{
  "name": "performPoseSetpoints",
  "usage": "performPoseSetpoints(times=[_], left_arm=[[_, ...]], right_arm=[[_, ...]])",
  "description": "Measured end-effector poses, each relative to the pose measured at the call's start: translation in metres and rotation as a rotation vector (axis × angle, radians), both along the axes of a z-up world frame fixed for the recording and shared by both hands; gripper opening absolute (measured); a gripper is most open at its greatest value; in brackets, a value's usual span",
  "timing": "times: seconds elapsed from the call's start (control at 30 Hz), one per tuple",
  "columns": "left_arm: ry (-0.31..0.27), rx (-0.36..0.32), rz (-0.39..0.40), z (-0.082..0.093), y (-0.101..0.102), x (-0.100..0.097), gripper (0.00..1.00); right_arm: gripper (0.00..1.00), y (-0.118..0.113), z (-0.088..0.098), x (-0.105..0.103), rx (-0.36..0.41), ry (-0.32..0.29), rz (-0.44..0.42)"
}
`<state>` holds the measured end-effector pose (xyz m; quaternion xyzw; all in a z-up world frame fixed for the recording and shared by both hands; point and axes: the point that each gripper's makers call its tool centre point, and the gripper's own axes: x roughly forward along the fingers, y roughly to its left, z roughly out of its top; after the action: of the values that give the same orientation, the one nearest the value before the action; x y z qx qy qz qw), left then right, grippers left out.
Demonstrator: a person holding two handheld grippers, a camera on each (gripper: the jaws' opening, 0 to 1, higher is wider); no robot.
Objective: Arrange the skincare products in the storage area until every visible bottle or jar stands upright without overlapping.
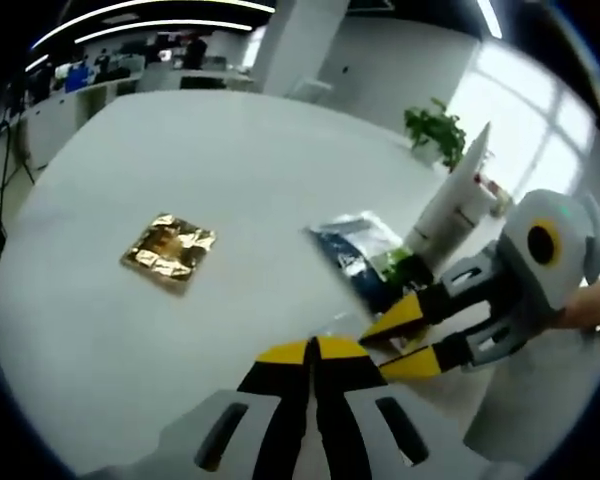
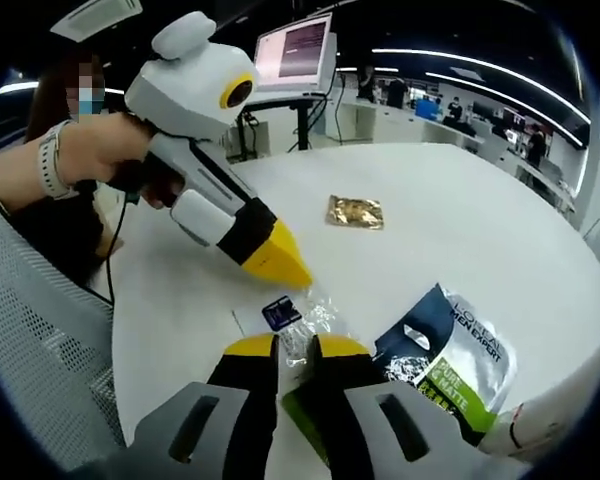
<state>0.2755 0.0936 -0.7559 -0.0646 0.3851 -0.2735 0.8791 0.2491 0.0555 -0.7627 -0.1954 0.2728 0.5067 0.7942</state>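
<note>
The right gripper (image 2: 294,347) pinched a clear sachet (image 2: 305,318) to move it while the left gripper (image 1: 313,350), pressed together, waited near.

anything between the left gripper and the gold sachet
Nothing visible. In the left gripper view, bare table lies between the left gripper and the gold sachet. The right gripper, blue pouch and white tube sit off to the other side.

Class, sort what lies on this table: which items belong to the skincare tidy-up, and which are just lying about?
Belongs to the job:
white tube
dark sachet pack
clear small packet
left tongs
right tongs

Lying about:
gold foil packet
potted plant
monitor
</note>
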Motion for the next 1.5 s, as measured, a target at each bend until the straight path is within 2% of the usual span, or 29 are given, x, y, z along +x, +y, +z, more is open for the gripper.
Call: performPoseSetpoints(times=[0.07,0.23,0.4,0.5,0.63,0.77,1.0,1.17,1.33,1.43,1.5], left_arm=[[0.005,0.002,-0.009,0.0,-0.001,-0.001,0.0],[0.003,0.015,-0.029,-0.001,-0.002,-0.001,0.0],[-0.016,0.041,-0.068,-0.001,-0.002,0.0,0.0],[-0.024,0.044,-0.075,0.0,-0.003,0.0,0.01],[-0.039,0.069,-0.094,-0.002,-0.003,0.001,0.07],[-0.037,0.063,-0.096,-0.001,-0.003,0.003,0.06],[-0.081,0.075,-0.083,0.009,-0.002,0.008,0.07],[-0.108,0.098,-0.153,0.016,-0.014,0.0,0.08],[-0.098,0.149,-0.219,0.008,-0.025,-0.014,0.08],[-0.084,0.165,-0.224,-0.002,-0.024,-0.016,0.09],[-0.086,0.172,-0.216,-0.002,-0.023,-0.017,0.1]], right_arm=[[0.13,-0.001,-0.001,0.0,-0.012,-0.012,0.012],[0.12,-0.002,-0.002,0.0,-0.006,0.021,0.009],[0.12,-0.002,-0.002,-0.002,-0.008,0.015,0.005],[0.13,-0.003,-0.003,-0.002,0.007,0.07,-0.025],[0.13,-0.002,-0.002,-0.003,-0.005,0.045,-0.02],[0.13,-0.002,-0.002,-0.003,-0.007,0.04,-0.024],[0.13,-0.002,-0.003,-0.003,-0.005,0.042,-0.023],[0.13,-0.002,-0.003,-0.003,-0.005,0.041,-0.024],[0.13,-0.002,-0.003,-0.003,-0.002,0.044,-0.025],[0.13,-0.002,-0.003,-0.003,-0.001,0.043,-0.025],[0.13,-0.002,-0.003,-0.003,-0.001,0.042,-0.025]])
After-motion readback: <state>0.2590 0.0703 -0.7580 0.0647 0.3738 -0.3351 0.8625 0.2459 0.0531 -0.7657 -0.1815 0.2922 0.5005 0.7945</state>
